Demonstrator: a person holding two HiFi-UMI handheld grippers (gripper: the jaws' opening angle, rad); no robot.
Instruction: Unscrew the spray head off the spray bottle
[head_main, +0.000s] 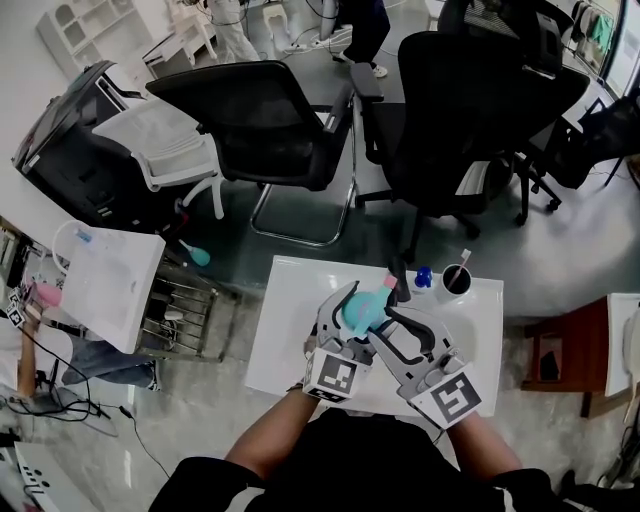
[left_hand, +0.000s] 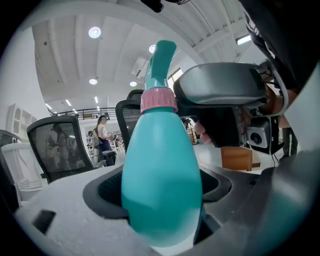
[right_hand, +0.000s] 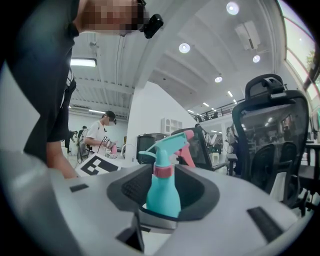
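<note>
A teal spray bottle (head_main: 360, 312) with a pink collar (left_hand: 159, 101) is held above the white table (head_main: 285, 335). My left gripper (head_main: 345, 312) is shut on its rounded body (left_hand: 161, 185), which fills the space between the jaws in the left gripper view. The teal spray head (right_hand: 167, 145) with its pink trigger (right_hand: 186, 152) sits on the neck. My right gripper (head_main: 398, 305) is at the head end, and its jaws stand open on either side of the bottle (right_hand: 163, 192) with a gap at both sides. The bottle's base is hidden.
A black cup (head_main: 457, 280) and a small blue object (head_main: 423, 277) stand at the table's far edge. Black office chairs (head_main: 270, 120) (head_main: 470, 100) stand beyond the table, a white cart (head_main: 110, 285) to the left and a wooden stool (head_main: 560, 350) to the right.
</note>
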